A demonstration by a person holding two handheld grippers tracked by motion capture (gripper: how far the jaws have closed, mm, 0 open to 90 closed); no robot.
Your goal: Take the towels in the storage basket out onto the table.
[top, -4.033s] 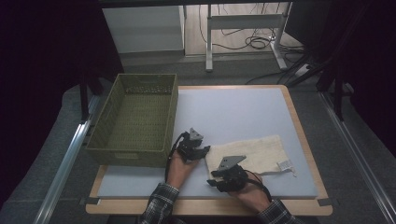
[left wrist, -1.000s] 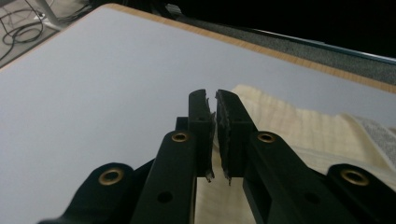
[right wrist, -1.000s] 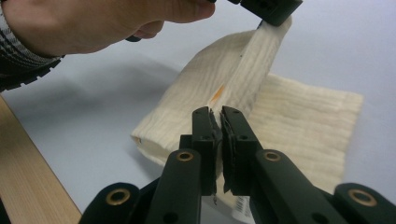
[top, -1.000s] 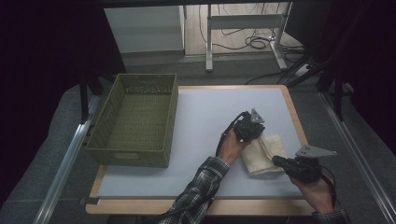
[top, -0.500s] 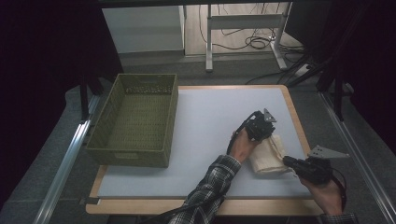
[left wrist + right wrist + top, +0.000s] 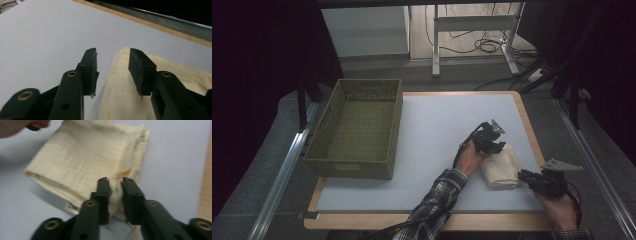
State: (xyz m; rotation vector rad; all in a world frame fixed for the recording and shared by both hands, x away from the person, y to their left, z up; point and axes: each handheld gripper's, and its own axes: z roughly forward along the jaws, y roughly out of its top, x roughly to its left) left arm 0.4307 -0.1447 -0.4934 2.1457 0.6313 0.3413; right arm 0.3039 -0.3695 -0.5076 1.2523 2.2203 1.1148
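Right gripper view blurs the right gripper [image 6: 115, 182] pinching the folded cloth [image 6: 87, 152], its jaws just easing apart.

The folded cloth [image 6: 87, 162] between the right gripper's fingers [image 6: 103, 195] looks soft, cream and finely ribbed. Those fingers are matt black plastic with brassy rivets. The table [image 6: 432, 125] beyond them is smooth, matt grey-blue, edged in wood.

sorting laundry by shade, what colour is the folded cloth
Pale cream folded cloth, best seen in the right gripper view.
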